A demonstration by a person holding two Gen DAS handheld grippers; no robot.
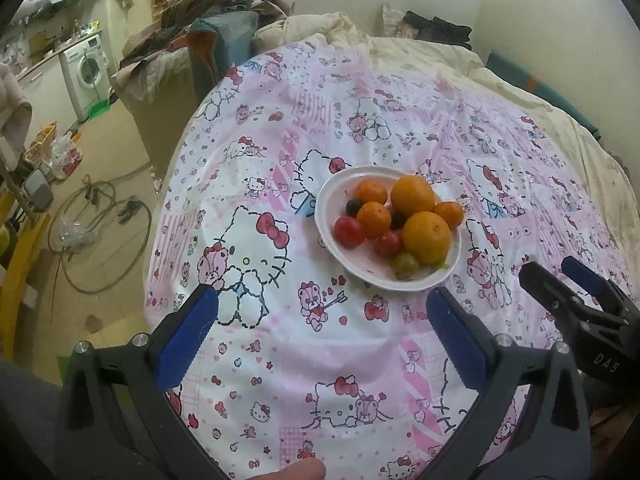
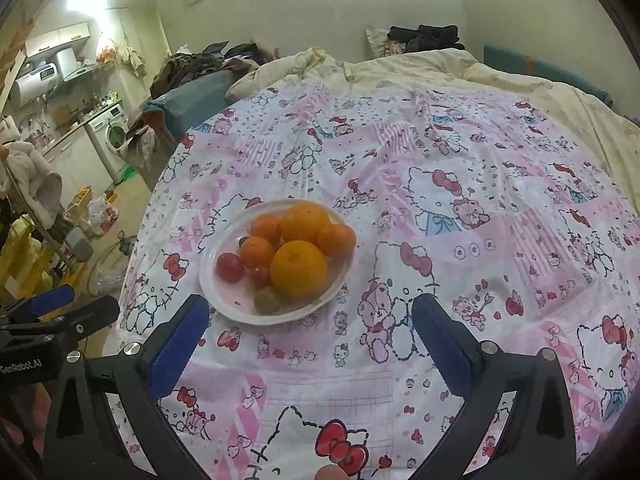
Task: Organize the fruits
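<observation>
A white plate (image 1: 332,196) (image 2: 224,300) rests on the pink cartoon-print cloth (image 1: 280,340) (image 2: 440,200). It holds two large oranges (image 1: 426,237) (image 2: 298,268), several small oranges (image 1: 373,219) (image 2: 257,251), two red tomatoes (image 1: 349,232) (image 2: 230,267), dark berries (image 1: 353,207) and a green grape (image 1: 406,265) (image 2: 267,300). My left gripper (image 1: 322,308) is open, just short of the plate, with nothing between its blue pads. My right gripper (image 2: 310,314) is open too, with the plate's near rim between its tips. In the left wrist view the right gripper (image 1: 554,272) shows at the right edge. The left gripper (image 2: 86,300) appears at the left edge of the right wrist view.
The cloth covers a bed with a cream quilt (image 1: 420,52) (image 2: 400,68) bunched at the far side. Piled clothes (image 1: 208,4) lie beyond the bed's left corner. To the left the floor carries a coiled hose (image 1: 100,232), bags and a washing machine (image 1: 88,72).
</observation>
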